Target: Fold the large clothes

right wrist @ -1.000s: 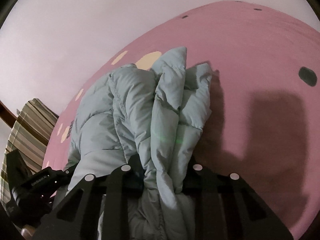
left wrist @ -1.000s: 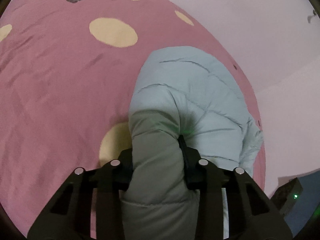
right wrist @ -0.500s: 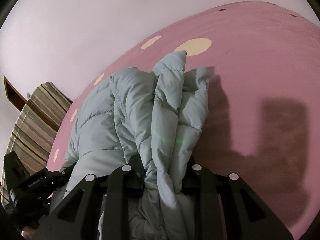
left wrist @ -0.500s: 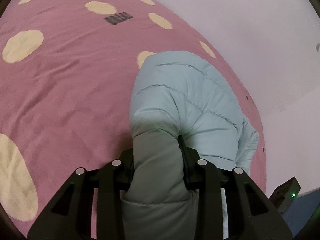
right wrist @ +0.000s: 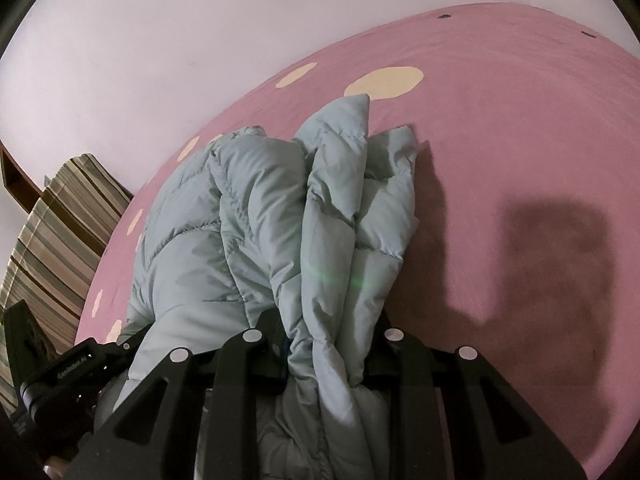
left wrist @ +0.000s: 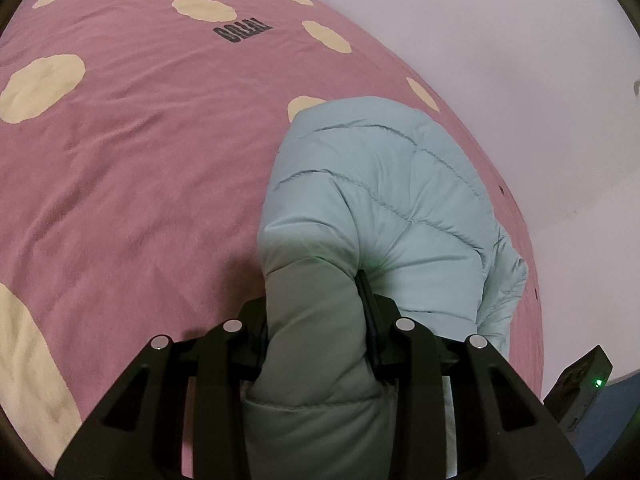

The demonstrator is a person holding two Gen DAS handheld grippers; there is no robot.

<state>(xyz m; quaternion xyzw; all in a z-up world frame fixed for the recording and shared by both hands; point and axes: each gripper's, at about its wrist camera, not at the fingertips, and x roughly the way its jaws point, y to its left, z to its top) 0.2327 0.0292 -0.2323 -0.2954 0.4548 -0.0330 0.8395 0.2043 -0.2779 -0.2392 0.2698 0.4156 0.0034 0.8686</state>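
Left wrist view: the left tool (left wrist: 316, 320) is clamped on a thick roll of a pale blue puffer jacket (left wrist: 384, 200), which trails toward 1 o'clock over a pink bed (left wrist: 132, 168) with cream spots.

Right wrist view: the right tool (right wrist: 320, 336) pinches several bunched layers of the jacket (right wrist: 256, 208), which spreads toward 11 o'clock on the bed (right wrist: 520, 128). A striped cushion (right wrist: 52, 232) sits at 9 o'clock.

The jacket looks gathered in rough layers, not flat; the fold seems partly done, with laying down and smoothing left.

Support surface: a bed (left wrist: 132, 184) under a pink cover with cream spots and one dark printed word — lightly creased. Lying directly on it is a pale blue quilted jacket (left wrist: 384, 200), bunched in thick folds (right wrist: 280, 208) near the wall-side edge.
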